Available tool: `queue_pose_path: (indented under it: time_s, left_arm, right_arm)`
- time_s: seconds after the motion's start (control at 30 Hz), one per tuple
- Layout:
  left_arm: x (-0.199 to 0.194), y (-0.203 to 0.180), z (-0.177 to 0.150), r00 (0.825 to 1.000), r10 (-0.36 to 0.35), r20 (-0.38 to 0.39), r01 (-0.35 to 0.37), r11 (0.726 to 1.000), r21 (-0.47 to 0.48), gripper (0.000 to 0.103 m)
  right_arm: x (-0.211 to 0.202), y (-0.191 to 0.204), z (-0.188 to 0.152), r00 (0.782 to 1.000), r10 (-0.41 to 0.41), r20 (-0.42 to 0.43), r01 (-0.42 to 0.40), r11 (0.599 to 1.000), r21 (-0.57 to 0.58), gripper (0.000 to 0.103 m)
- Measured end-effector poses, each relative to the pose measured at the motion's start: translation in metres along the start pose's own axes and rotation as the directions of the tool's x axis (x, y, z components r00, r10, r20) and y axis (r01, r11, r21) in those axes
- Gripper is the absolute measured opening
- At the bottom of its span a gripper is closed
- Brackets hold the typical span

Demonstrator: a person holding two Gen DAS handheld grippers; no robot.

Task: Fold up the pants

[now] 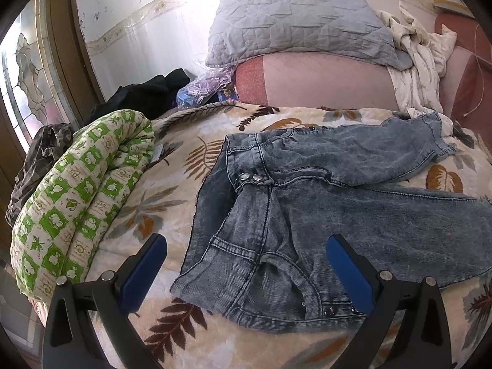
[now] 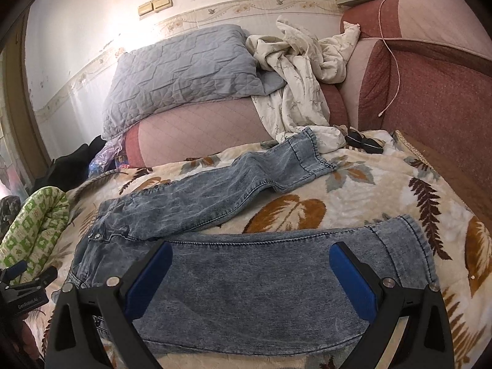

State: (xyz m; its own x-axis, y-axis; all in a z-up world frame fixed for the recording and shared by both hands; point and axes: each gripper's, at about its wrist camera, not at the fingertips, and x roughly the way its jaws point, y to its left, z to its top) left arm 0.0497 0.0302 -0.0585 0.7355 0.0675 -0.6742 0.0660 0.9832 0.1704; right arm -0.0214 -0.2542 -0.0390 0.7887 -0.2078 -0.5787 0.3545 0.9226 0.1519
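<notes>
Both claws are spread wide with nothing in them. The left gripper [image 1: 246, 264] hangs right over the waistband end of the jeans [image 1: 307, 203], and the right gripper [image 2: 250, 270] sits over the near leg. Off to its left, the other rig's mount reads "GenRobot.AI" [image 2: 26, 303]. The pants lie spread on a leaf-print blanket [image 2: 353, 190]. Farther out are a green panda quilt [image 1: 70, 203], a grey pillow [image 2: 184, 70] and a white wall with light switches [image 2: 155, 3].

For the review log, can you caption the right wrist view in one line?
Open right gripper hovers over the near leg of faded blue denim pants spread unfolded on a cream leaf-print blanket.
</notes>
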Motion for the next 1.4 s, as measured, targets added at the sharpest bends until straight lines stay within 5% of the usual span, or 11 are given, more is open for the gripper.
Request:
queue_pose_path:
  time_s: [0.57, 0.77, 0.97, 1.13, 1.2, 1.27, 1.33, 1.4]
  left_arm:
    - [0.056, 0.018, 0.038, 0.999, 0.033, -0.028, -0.033, 0.999, 0.003, 0.103]
    - [0.125, 0.049, 0.089, 0.983, -0.035, -0.178, 0.032, 0.999, -0.018, 0.103]
    - [0.210, 0.087, 0.154, 0.963, 0.025, -0.267, -0.031, 0.999, -0.018, 0.103]
    - [0.268, 0.093, 0.170, 0.928, -0.087, -0.361, 0.052, 0.993, -0.105, 0.101]
    - [0.285, 0.086, 0.171, 0.915, -0.123, -0.385, 0.089, 0.990, -0.106, 0.089]
    - [0.294, 0.079, 0.170, 0.904, -0.160, -0.397, 0.125, 0.986, -0.113, 0.062]
    - [0.305, 0.072, 0.167, 0.885, -0.201, -0.419, 0.163, 0.979, -0.124, 0.046]
    - [0.312, 0.069, 0.166, 0.875, -0.223, -0.430, 0.184, 0.974, -0.131, 0.036]
  right_arm:
    - [0.044, -0.008, 0.025, 0.997, -0.015, -0.075, 0.013, 1.000, -0.023, 0.103]
    - [0.105, -0.029, 0.091, 0.990, -0.053, -0.133, 0.045, 0.997, -0.066, 0.103]
    - [0.196, -0.082, 0.172, 0.972, -0.089, -0.218, 0.083, 0.996, -0.038, 0.103]
    - [0.270, -0.096, 0.212, 0.964, -0.085, -0.250, 0.086, 0.996, -0.006, 0.103]
    - [0.286, -0.099, 0.216, 0.963, -0.092, -0.255, 0.097, 0.995, 0.007, 0.103]
    - [0.307, -0.106, 0.218, 0.958, -0.114, -0.264, 0.121, 0.993, 0.011, 0.103]
    - [0.334, -0.116, 0.218, 0.951, -0.136, -0.277, 0.149, 0.989, 0.026, 0.103]
    - [0.342, -0.122, 0.215, 0.951, -0.130, -0.279, 0.148, 0.988, 0.044, 0.100]
